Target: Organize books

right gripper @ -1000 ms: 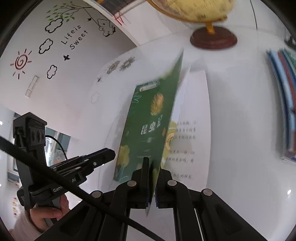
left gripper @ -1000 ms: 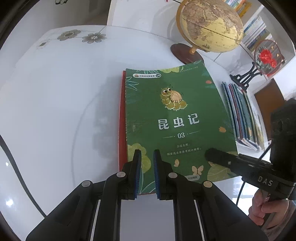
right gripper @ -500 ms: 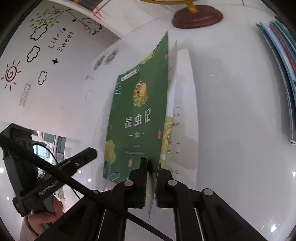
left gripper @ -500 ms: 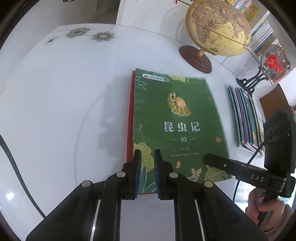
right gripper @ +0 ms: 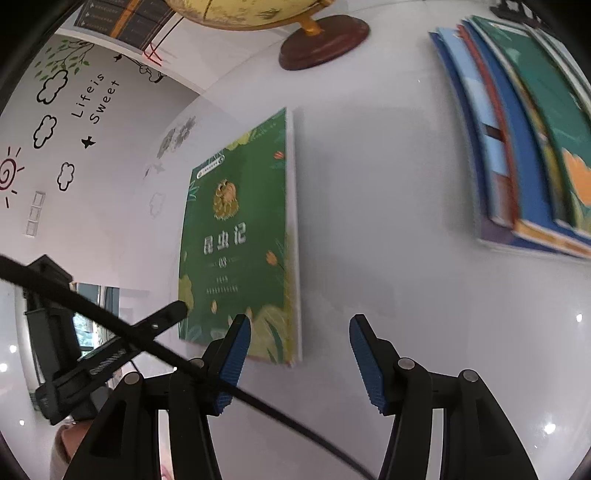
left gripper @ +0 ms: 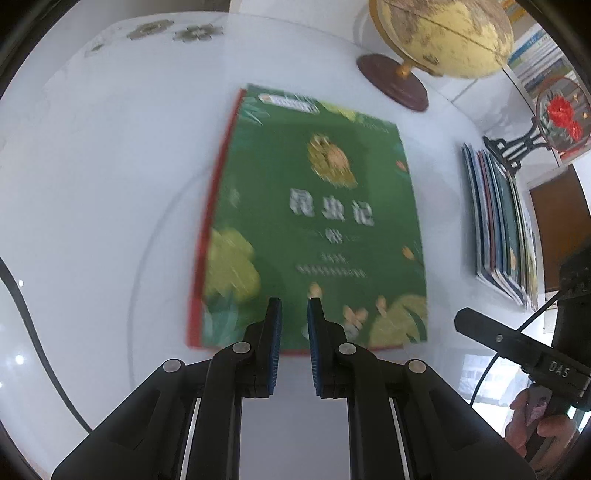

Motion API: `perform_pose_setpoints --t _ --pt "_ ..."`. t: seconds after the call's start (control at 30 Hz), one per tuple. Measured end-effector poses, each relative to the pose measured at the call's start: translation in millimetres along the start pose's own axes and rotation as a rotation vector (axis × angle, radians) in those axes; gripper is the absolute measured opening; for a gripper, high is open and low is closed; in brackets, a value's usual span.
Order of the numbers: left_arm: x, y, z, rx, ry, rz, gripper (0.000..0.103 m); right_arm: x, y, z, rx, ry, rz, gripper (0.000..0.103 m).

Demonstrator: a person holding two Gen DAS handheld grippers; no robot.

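Left wrist: green book [left gripper: 314,221] lies closed mid-frame atop a red one [left gripper: 218,184], likely stacked for sorting. Left gripper [left gripper: 294,314] points steeply down over its near edge, jaws nearly shut, empty. Right wrist: right gripper [right gripper: 299,332] at bottom, jaws opening, nothing between; book stack [right gripper: 517,129] upper right.

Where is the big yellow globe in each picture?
Left wrist view: the globe is at the top right, its brown base beyond the green book.
Right wrist view: the globe is at the top middle, mostly cut off.
Shared landmark: the green book.
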State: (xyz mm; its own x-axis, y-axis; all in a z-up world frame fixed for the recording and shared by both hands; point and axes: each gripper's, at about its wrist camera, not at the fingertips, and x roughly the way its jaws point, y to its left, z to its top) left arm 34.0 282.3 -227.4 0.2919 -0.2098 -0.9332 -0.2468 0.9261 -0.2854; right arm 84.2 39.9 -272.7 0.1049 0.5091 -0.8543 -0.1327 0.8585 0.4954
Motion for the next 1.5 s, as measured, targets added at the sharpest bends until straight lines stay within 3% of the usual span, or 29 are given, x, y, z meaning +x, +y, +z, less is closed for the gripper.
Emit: perform_pose_setpoints --t 0.23,0.27,0.33,0.57,0.73,0.9,1.1,1.23,1.4,1.5 --pt "4.4 -30.3 -32.8 -0.003 -0.008 -0.032 0.012 -32.2 -26.4 -21.0 -0.03 -0.029 0.014 0.054" --pt "3.9 -40.4 -38.6 0.02 -0.017 -0.023 0.018 -37.8 -30.8 -23.5 -0.041 -0.034 0.006 0.054" --pt "2.7 -57.7 -44.5 0.056 -0.035 -0.016 0.024 -49.5 -39.9 -27.1 -0.074 -0.035 -0.039 0.054" --pt "7.7 -109.0 -48.7 0.073 -0.033 -0.086 0.024 -96.4 -67.2 -33.1 -0.214 -0.104 -0.256 0.054" --pt "7.4 -150.9 -46.0 0.123 -0.071 -0.107 0.024 -137.1 -108.8 -35.7 -0.22 -0.179 -0.312 0.054" --pt "10.0 -194.5 -48.1 0.171 -0.047 -0.117 0.024 -174.4 -164.8 -34.7 -0.071 -0.249 -0.306 0.054" --pt "18.6 -240.9 -42.7 0.221 -0.042 -0.082 0.024 -211.0 -219.2 -31.5 0.08 -0.341 -0.2 0.054" --pt "26.0 -276.1 -30.7 0.24 -0.042 -0.093 0.025 -224.6 -239.7 -32.5 0.097 -0.396 -0.158 0.054" --pt "38.9 -314.1 -9.1 0.249 -0.055 -0.088 0.025 -234.1 -252.5 -26.3 0.08 -0.42 -0.197 0.054" --pt "43.2 -335.4 -1.4 0.315 -0.101 -0.035 0.025 -236.3 -268.8 -17.1 0.087 -0.423 -0.17 0.054"
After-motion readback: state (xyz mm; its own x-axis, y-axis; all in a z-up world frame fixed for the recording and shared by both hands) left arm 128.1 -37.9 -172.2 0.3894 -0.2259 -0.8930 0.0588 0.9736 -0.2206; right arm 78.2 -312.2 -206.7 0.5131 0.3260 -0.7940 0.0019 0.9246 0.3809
